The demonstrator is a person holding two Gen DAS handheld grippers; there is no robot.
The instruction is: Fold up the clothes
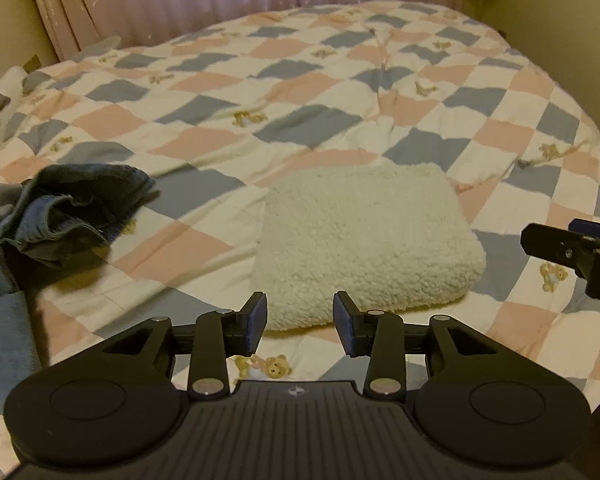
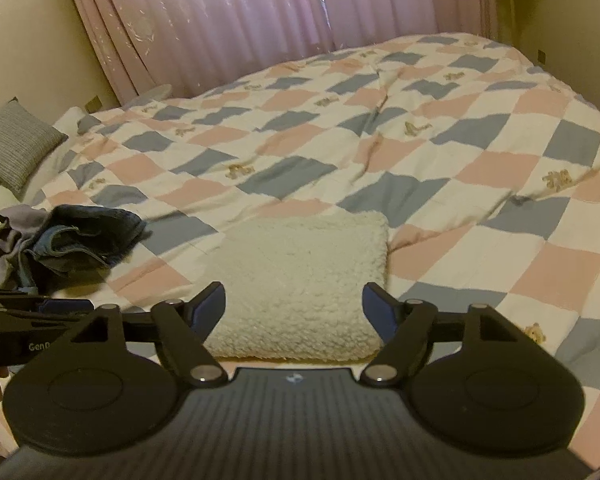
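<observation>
A cream fleece garment (image 1: 364, 240) lies folded into a thick rectangle on the checked quilt (image 1: 300, 80); it also shows in the right wrist view (image 2: 300, 284). My left gripper (image 1: 300, 326) is open and empty, just short of the fleece's near edge. My right gripper (image 2: 294, 306) is open wide and empty, hovering over the fleece's near edge. A crumpled pile of blue jeans (image 1: 72, 212) and grey clothes lies to the left, also in the right wrist view (image 2: 76, 240). The right gripper shows at the left view's right edge (image 1: 572, 248).
The bed's quilt (image 2: 420, 140) stretches far back to pink curtains (image 2: 260, 20). A grey cushion (image 2: 14, 146) sits at the far left by the wall. The left gripper's body (image 2: 16, 324) lies low at the left.
</observation>
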